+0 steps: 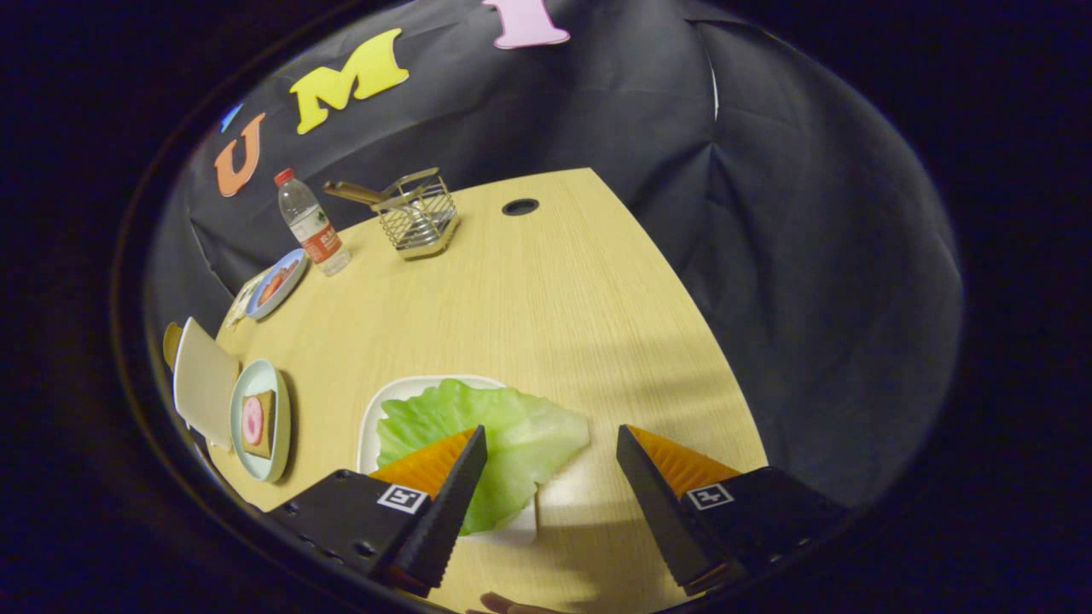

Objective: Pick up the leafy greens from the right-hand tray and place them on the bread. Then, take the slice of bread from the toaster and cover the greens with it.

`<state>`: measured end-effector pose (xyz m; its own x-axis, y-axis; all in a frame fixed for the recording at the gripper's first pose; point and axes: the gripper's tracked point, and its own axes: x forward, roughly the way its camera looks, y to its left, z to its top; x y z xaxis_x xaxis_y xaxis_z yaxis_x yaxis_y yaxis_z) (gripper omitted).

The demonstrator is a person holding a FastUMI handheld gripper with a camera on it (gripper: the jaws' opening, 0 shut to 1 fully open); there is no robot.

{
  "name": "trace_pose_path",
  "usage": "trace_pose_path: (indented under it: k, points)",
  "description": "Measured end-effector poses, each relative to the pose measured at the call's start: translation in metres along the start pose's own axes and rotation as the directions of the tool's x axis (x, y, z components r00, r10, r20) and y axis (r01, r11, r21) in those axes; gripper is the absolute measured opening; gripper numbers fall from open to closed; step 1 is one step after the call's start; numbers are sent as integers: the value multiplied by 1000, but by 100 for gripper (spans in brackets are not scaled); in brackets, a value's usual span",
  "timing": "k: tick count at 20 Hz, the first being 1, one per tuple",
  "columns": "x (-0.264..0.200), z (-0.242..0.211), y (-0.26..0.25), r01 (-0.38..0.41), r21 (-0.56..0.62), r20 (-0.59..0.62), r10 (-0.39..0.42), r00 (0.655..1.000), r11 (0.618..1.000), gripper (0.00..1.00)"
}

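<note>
While the gripper [552, 443] is held with its fingers spread wide and nothing between them, the pale green leafy lettuce [512, 426] is seen lying on a white rectangular tray [372, 426], partly under one fingertip. Well apart on the light wooden table [546, 290], a round pale-blue plate [260, 465] carries a brown bread slice [271, 422] beside a cream toaster [203, 379].
</note>
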<state>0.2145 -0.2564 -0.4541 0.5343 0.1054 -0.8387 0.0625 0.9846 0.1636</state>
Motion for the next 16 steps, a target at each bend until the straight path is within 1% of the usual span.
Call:
trace_pose_path:
  k: [2,4,6,8,9,11,13,14,15,16]
  points:
    - [3,0,0,-1,0,-10,1,1000,1000,87]
    - [3,3,4,6,-26,-9,-6,1000,1000,78]
    - [1,9,2,52,-54,8,-52,999,997,59]
    - [-2,15,3,74,-57,17,-73,997,996,39]
    - [-2,13,3,82,-59,15,-81,997,995,26]
    - [-3,12,5,84,-61,12,-83,996,995,24]
    - [-10,13,8,82,-57,16,-81,997,995,4]
    - [-14,12,12,82,-58,18,-81,997,995,4]
    - [-19,13,18,72,-48,26,-71,997,996,1]
    - [-26,14,24,69,-41,41,-67,997,997,1]
